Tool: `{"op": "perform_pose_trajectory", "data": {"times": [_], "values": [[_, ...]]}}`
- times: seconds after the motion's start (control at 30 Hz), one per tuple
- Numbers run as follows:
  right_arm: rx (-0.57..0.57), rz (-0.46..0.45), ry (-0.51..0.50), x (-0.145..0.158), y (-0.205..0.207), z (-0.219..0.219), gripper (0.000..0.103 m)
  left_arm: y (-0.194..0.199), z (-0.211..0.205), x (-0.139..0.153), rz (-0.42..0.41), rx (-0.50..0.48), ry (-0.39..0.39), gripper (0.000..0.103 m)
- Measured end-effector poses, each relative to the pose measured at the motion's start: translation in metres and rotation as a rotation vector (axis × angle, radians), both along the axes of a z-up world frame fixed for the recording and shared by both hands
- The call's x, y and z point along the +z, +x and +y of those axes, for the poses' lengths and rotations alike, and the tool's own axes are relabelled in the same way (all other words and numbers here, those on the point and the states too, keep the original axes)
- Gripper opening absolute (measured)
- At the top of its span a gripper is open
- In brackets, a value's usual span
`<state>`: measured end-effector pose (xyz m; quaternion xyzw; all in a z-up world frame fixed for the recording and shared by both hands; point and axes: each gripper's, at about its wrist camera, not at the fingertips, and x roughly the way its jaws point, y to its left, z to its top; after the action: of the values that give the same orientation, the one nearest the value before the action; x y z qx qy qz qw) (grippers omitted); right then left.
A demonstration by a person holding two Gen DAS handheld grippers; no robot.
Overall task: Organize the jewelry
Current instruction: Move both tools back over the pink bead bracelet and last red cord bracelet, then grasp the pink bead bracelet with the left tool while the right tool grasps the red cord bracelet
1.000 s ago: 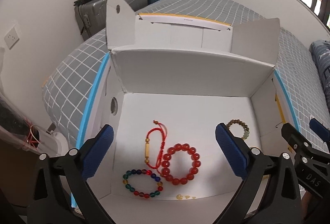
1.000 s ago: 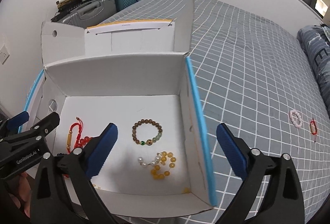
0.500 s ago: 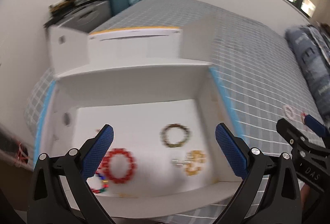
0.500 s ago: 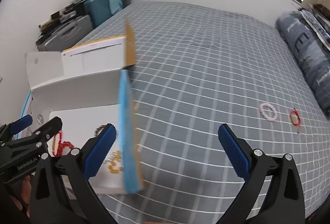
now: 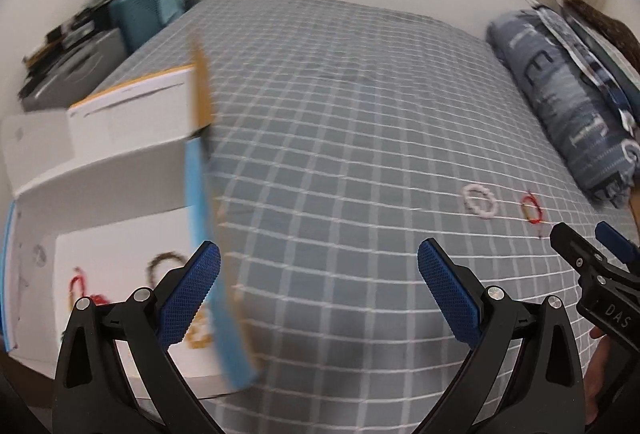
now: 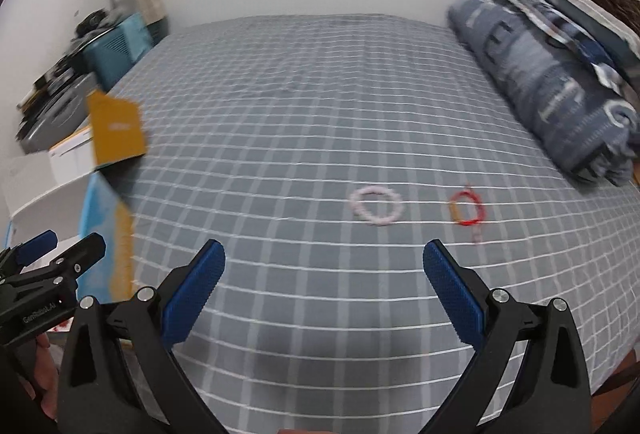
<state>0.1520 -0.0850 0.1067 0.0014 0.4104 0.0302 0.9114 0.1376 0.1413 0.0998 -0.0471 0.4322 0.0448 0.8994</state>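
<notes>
Both views have swung rightward since a second ago: the white box [image 5: 120, 170], then centred under both cameras, now sits at the left edge, and open bed [image 6: 320, 114] fills the frame.

Left tongs [image 5: 318, 298]: blue pads spread wide, nothing between them, hovering over the grey checked bedcover just right of the box's blue-edged wall. Right tongs [image 6: 324, 294]: likewise spread wide and empty, above the bedcover.

Ahead of the right tongs, two loose pieces lie flat on the bed: a pale pink bead bracelet [image 6: 376, 209] and, just to its right, a red cord bracelet [image 6: 467, 209] with a yellowish bead. They are near each other but not touching. Left view shows the same pair further off to the right, pink bracelet [image 5: 479, 200] and red cord [image 5: 532, 209].

Inside the box, blurred: a brown bead ring [image 5: 162, 266], something red [image 5: 80, 280], some yellow beads partly behind the left pad.

Rolled blue quilt [image 6: 548, 90] lies along the right side of the bed. Suitcases [image 6: 116, 50] stand at far left.
</notes>
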Motion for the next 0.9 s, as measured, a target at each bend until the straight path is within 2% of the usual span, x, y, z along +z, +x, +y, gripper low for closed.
{"op": "perform_pose_trajectory", "data": {"times": [0.13,0.33,0.5,0.77,0.9], "values": [[-0.045,0.007,-0.021,-0.008,0.010,-0.044,0.095,0.027,-0.047,-0.009,0.009,-0.075,-0.005,0.097],[-0.101,0.030,-0.047,-0.030,0.038,-0.097,0.095,0.076,-0.100,-0.028,0.028,-0.113,-0.052,0.097],[-0.128,0.060,-0.060,-0.058,0.072,-0.132,0.095,0.111,-0.145,-0.057,0.052,-0.170,-0.018,0.097],[-0.144,0.106,-0.066,-0.106,0.123,-0.161,0.095,0.169,-0.186,-0.116,0.118,-0.205,0.032,0.097],[-0.138,0.144,-0.070,-0.132,0.145,-0.164,0.095,0.187,-0.195,-0.134,0.138,-0.203,0.038,0.097]]}}
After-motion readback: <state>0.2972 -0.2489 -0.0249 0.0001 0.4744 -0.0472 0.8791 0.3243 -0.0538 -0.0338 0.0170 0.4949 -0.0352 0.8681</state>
